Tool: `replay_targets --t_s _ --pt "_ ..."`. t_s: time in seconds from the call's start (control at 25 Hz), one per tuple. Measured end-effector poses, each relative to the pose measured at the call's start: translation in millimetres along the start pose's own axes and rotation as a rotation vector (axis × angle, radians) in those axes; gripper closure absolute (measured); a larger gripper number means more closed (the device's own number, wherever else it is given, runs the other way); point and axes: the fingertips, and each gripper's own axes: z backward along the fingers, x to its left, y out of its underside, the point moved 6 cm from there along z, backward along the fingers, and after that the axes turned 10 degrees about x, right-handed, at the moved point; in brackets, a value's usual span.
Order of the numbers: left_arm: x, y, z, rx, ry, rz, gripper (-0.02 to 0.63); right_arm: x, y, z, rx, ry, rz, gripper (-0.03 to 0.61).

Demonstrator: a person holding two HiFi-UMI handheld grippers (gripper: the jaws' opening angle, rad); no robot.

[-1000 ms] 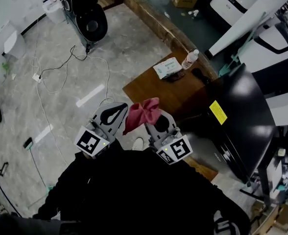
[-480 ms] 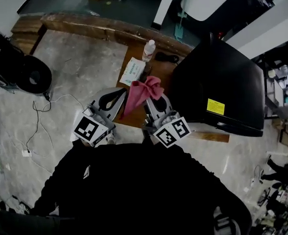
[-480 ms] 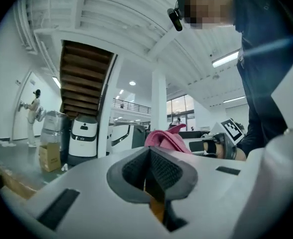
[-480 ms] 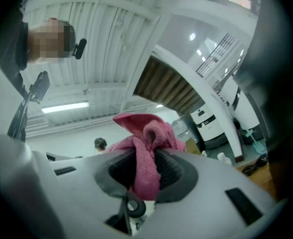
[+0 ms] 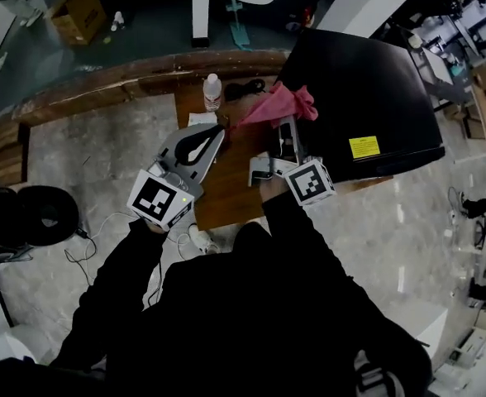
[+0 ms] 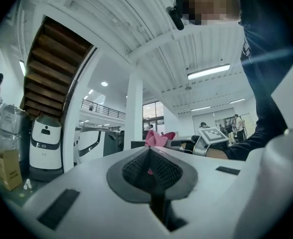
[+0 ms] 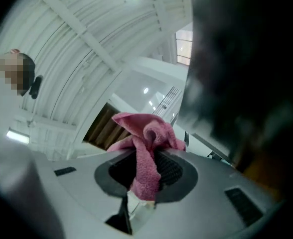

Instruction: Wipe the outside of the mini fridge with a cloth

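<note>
1. A pink cloth is being gripped by the right hand-held gripper. Its jaws are being pressed shut on the fabric, which is bunching out beyond them.
2. The cloth is being held at the 9 o'clock edge of the black mini fridge; whether it is touching cannot be told.
3. The left hand-held gripper is being held closed and empty at 9 o'clock of the right one, over the wooden worktop.
4. A bottle is being seen at 12 o'clock of the left hand-held gripper.

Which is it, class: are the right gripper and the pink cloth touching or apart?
Touching: the right gripper view shows the right gripper shut on the pink cloth.
</note>
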Motion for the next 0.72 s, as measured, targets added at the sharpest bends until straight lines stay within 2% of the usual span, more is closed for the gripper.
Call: replay_targets --t_s 0.08,0.24,0.44,0.56,0.72 --pt "6.1 -7.7 -13.6 -0.020 0.025 -0.019 0.607 -16.8 -7.5 -5.8 -0.080 0.024 -0.069 0.500" --pt "21.8 -18.3 -45.0 -0.035 0.048 -0.032 0.607 -66.2 -7.2 -19.2 -0.196 0.132 -0.283 0.501" --pt "36.4 -15.9 -85.9 0.008 0.084 -0.059 0.607 -112.6 -6.9 -33.9 -0.379 0.141 -0.543 0.500" --pt "43.4 -4.7 -106.2 0.042 0.104 -0.065 0.607 -130.5 3.1 -41.3 -0.408 0.142 -0.624 0.495" --pt "49.2 16.2 -134.8 0.091 0.131 -0.062 0.607 -157.0 29.4 -42.3 -0.419 0.202 -0.756 0.497"
